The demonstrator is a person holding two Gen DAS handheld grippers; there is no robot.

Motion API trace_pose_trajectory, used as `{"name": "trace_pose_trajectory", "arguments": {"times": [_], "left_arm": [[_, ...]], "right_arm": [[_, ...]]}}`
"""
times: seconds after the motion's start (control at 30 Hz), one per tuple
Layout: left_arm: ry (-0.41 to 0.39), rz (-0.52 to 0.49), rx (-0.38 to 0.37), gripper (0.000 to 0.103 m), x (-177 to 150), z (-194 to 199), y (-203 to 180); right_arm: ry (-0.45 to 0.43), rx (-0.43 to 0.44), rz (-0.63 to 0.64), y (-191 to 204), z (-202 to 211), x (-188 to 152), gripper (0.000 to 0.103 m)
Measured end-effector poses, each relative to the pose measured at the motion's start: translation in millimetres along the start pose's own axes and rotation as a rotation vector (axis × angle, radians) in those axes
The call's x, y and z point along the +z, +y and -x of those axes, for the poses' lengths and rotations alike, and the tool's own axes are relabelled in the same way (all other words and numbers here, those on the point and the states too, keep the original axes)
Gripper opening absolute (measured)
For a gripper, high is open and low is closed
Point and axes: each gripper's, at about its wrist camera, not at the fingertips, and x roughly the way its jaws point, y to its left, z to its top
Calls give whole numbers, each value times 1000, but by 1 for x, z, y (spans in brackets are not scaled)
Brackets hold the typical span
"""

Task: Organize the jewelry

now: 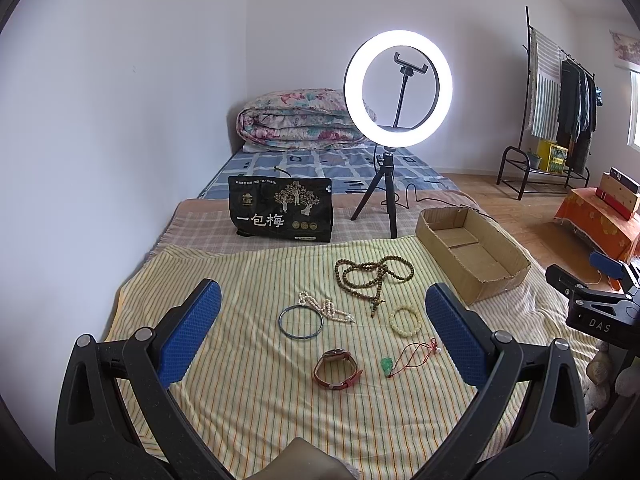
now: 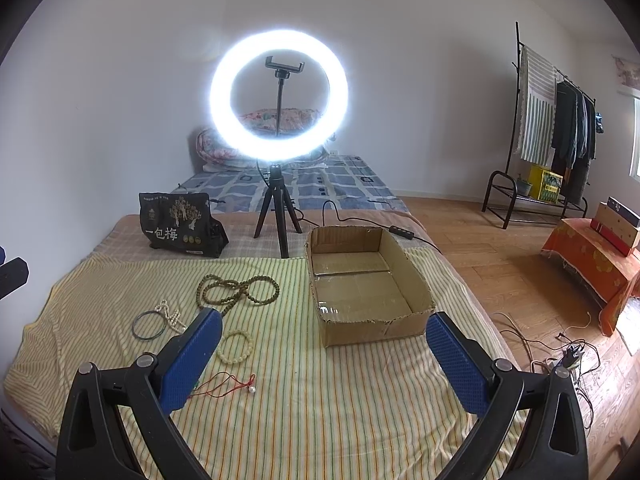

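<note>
Jewelry lies spread on a yellow striped cloth [image 1: 248, 392]: a brown bead necklace [image 1: 372, 272], a white pearl strand [image 1: 326, 309], a grey metal bangle [image 1: 301, 322], a cream bead bracelet [image 1: 405, 320], a red-strap watch [image 1: 336, 368] and a green pendant on a red cord [image 1: 404, 360]. An empty cardboard box [image 1: 472, 252] sits at the cloth's right side. My left gripper [image 1: 323, 308] hovers open above the jewelry. My right gripper [image 2: 323, 330] is open too, in front of the cardboard box [image 2: 364, 288], with the cream bracelet [image 2: 235, 346] and red cord [image 2: 224, 384] by its left finger.
A lit ring light on a tripod [image 1: 398, 88] stands behind the cloth, with a black snack bag [image 1: 282, 210] to its left. A folded floral quilt [image 1: 298, 120] lies at the far end of the bed. Right of the bed are wood floor, cables [image 2: 560, 356] and a clothes rack [image 2: 556, 132].
</note>
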Motion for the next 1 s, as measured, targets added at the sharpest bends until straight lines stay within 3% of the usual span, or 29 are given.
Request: {"name": "trace_pose_trajectory", "arguments": {"times": [0.67,1.0], "left_arm": [[16,-1,15,103,-6,-6,5],[77,49,89,103,-11,-26,45]], "right_arm": [[28,3,6,1,-5,-4,103],[89,20,28,0,-23,-10,103]]}}
